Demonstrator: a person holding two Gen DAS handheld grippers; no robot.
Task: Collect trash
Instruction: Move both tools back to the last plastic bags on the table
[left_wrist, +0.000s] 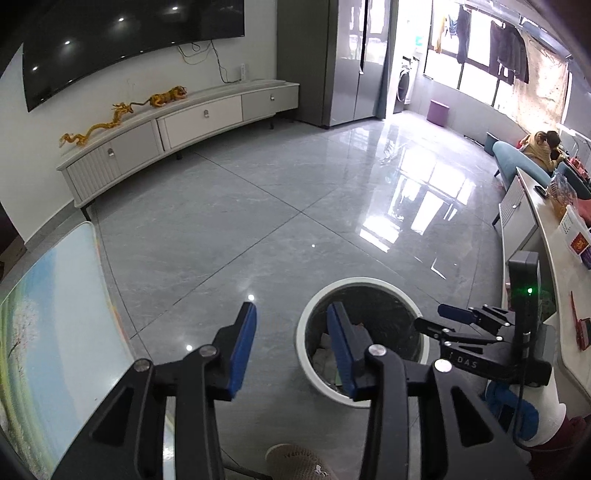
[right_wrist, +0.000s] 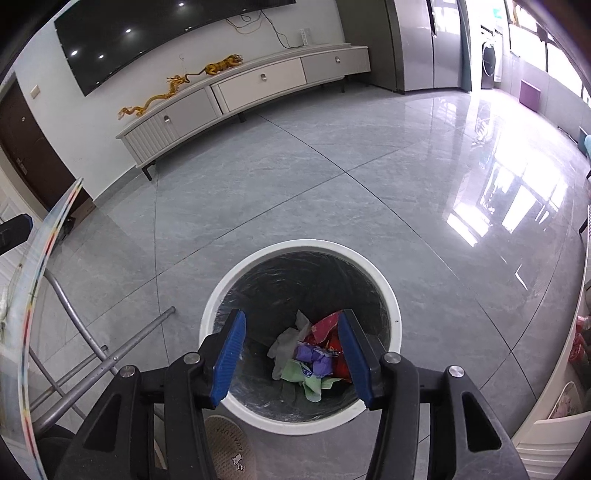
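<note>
A round trash bin with a white rim (right_wrist: 306, 245) and a black liner stands on the grey floor. At its bottom lies crumpled trash (right_wrist: 317, 354): white tissue, purple, red and green wrappers. My right gripper (right_wrist: 291, 317) hangs over the bin's mouth, open, with nothing between its blue pads. In the left wrist view the bin (left_wrist: 369, 281) sits just right of centre. My left gripper (left_wrist: 291, 314) is open and empty, its right finger over the bin's left rim and its left finger over bare floor. The right gripper (left_wrist: 441, 320) shows there above the bin's right side.
A table with a printed top (left_wrist: 48, 332) and metal legs (right_wrist: 92, 362) stands close on the left. A slippered foot (right_wrist: 225, 443) is beside the bin. A low white counter (left_wrist: 546, 258) runs along the right. The TV cabinet (left_wrist: 184, 125) lines the far wall. A person sits on a far sofa (left_wrist: 543, 147).
</note>
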